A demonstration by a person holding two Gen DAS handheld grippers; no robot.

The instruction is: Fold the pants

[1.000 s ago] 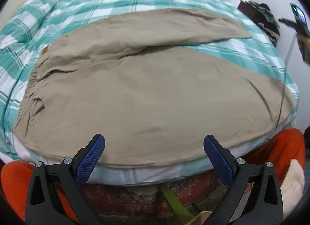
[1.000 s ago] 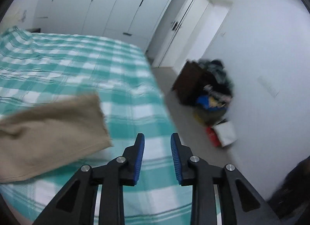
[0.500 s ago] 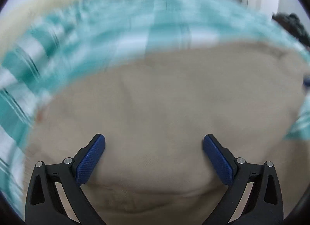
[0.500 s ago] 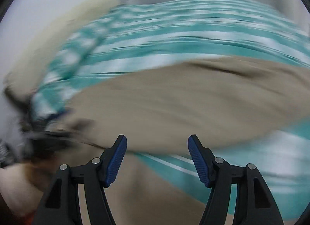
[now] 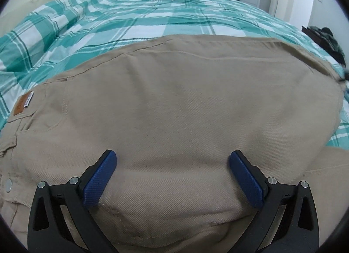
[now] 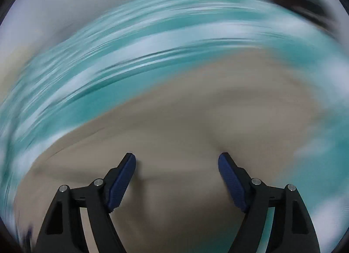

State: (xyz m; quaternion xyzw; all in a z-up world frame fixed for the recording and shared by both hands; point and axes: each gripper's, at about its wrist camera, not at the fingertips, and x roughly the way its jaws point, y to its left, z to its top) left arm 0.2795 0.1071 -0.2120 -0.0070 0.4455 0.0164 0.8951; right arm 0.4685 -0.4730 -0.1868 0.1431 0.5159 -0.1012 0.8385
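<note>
Left wrist: left tongs [image 5: 172, 174] spread over pants [image 5: 185, 111] | right tongs [image 6: 176, 170] spread

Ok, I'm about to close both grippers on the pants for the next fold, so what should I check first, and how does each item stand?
1. Left gripper open: ok, fingers spread wide.
2. Left gripper over the pants: ok, khaki cloth fills the space between its fingers.
3. Right gripper open: ok.
4. Right gripper's place on the pants: cannot tell, its view is smeared by motion.
5. Cloth flat ahead of the left gripper: ok, only shallow creases.
6. Pants fully on the checked bedspread: cannot tell, the near edge is out of view.
</note>
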